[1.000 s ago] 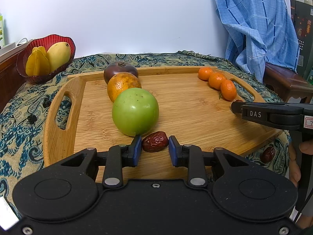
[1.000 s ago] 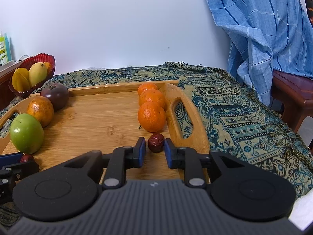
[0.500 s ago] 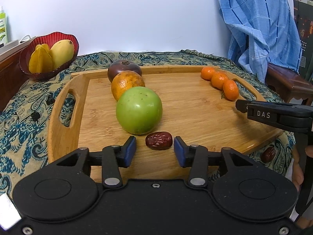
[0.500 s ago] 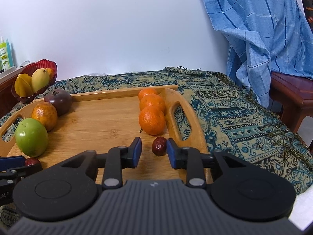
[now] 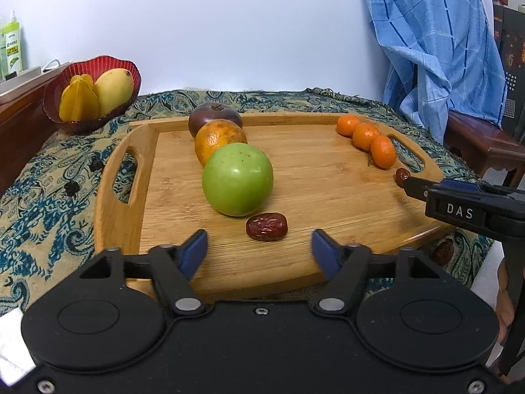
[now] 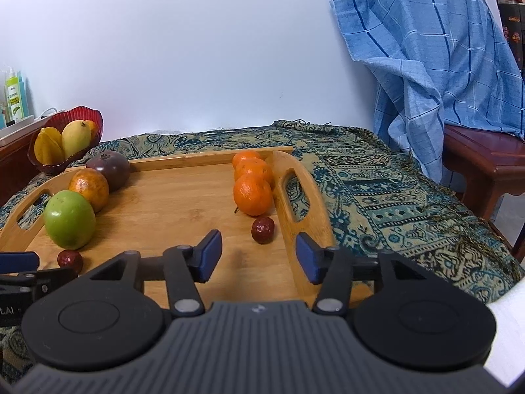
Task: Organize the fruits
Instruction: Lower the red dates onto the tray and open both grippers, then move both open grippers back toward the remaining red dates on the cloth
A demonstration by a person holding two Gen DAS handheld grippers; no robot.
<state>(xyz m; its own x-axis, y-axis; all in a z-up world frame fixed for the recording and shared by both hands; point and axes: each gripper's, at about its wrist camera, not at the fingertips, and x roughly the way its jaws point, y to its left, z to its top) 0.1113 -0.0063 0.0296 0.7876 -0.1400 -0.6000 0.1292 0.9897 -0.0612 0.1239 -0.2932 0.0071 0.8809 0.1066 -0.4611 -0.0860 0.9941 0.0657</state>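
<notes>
A wrinkled dark-red dried date (image 5: 267, 227) lies flat on the light bamboo serving tray (image 5: 328, 197), just in front of a large glossy green apple (image 5: 237, 179) and perhaps touching its foot. Behind the apple, an orange-skinned citrus (image 5: 219, 140) and a dark purple round fruit (image 5: 213, 118) continue the line toward the tray's far rim. The left gripper (image 5: 259, 246) sits just short of this date; its blue-padded fingers (image 5: 193, 253) are opening, well apart, with the date ahead of the gap and no pad on it.

On the other side, a second, rounder red date (image 6: 262, 229) rests beside the tray's right handle slot, at the near end of a row of three small bright tangerines (image 6: 252, 193). The right gripper (image 6: 257, 256) faces it, its jaws also opening, the date clear of both pads.

By my reading, the step in hand is the release: each date is set down at the end of its own row and both grippers are letting go. One more dark-red date (image 5: 443, 252) lies off the tray on the blue-and-gold paisley cloth covering the bench (image 5: 49, 203), near the tray's right edge. The next move probably calls for drawing both grippers straight back without nudging the light dates, then reaching for that stray one. A red scalloped bowl (image 5: 55, 98) of yellow fruit stands well apart at the back left.
</notes>
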